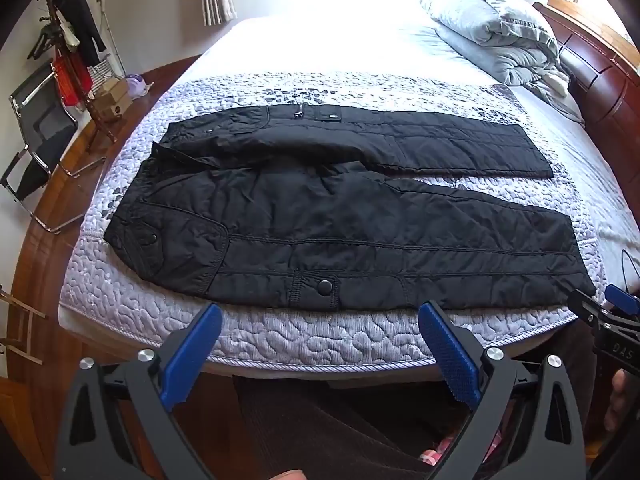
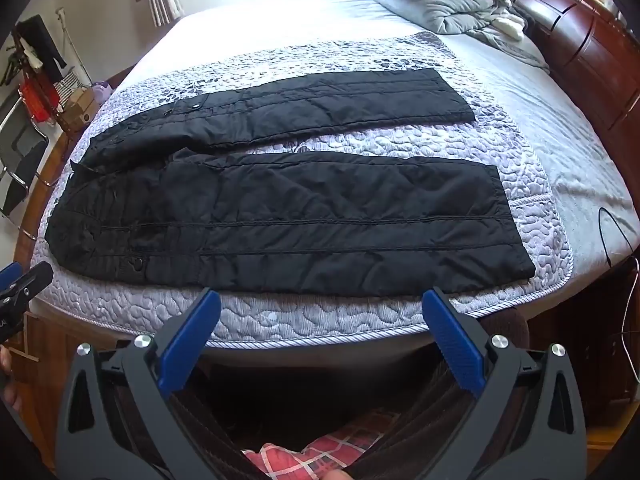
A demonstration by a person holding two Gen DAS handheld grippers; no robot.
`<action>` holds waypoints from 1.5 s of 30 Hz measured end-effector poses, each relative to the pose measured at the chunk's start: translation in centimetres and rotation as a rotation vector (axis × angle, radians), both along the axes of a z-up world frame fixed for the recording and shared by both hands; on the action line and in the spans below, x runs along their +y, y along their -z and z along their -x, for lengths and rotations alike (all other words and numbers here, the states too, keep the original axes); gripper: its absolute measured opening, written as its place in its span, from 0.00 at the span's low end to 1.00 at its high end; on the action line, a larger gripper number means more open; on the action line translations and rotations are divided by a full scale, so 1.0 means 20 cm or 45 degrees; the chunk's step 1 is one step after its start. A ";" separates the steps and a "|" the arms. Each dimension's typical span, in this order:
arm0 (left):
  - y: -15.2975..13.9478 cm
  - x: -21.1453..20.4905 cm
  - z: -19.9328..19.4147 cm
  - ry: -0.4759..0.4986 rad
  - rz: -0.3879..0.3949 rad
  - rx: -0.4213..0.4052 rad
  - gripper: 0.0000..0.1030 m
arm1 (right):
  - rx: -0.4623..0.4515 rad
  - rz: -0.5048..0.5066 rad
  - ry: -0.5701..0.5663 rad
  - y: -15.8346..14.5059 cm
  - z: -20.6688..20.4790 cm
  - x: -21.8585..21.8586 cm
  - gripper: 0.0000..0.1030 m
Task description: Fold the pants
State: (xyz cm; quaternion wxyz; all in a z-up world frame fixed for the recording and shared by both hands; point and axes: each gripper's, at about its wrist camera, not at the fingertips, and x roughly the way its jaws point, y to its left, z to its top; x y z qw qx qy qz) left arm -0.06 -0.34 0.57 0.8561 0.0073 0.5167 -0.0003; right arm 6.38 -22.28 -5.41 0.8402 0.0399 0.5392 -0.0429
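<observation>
Nearest to us, our left gripper [image 1: 320,320] hung over the near edge of the bed [image 1: 280,344], its blue-padded jaws spread wide with nothing between them. Our right gripper [image 2: 320,306] hung the same way, jaws wide apart and empty, just short of the mattress edge. From the left wrist view, the right gripper showed at about 4 o'clock, off the bed's corner; from the right wrist view, the left gripper [image 2: 24,284] sat at about 9 o'clock. Neither touched the fabric.

Just beyond the jaws, at 12 o'clock, lay the black quilted pants [image 1: 340,232], spread flat on a pale lavender quilted bedspread [image 1: 132,300]. The waist pointed toward 9 o'clock and the two legs ran toward 3 o'clock, apart from each other, with a strip of bedspread showing between them. The nearer leg lay along the bed's near edge, a snap button [image 1: 325,287] on its pocket flap facing up. The farther leg lay beyond it, its cuff toward 2 o'clock.

Farther off, at 1 o'clock, a rolled grey comforter [image 1: 492,28] rested against the dark wooden headboard [image 1: 600,80]. At 10 o'clock, off the bed, stood a coat rack [image 1: 68,40] hung with clothes, a cardboard box [image 1: 110,100] at its foot, and a folding chair [image 1: 36,140] on the wooden floor.
</observation>
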 end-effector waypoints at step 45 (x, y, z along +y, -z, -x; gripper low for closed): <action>0.00 0.00 0.00 0.016 -0.022 -0.014 0.96 | 0.011 -0.003 0.011 0.02 0.00 -0.02 0.98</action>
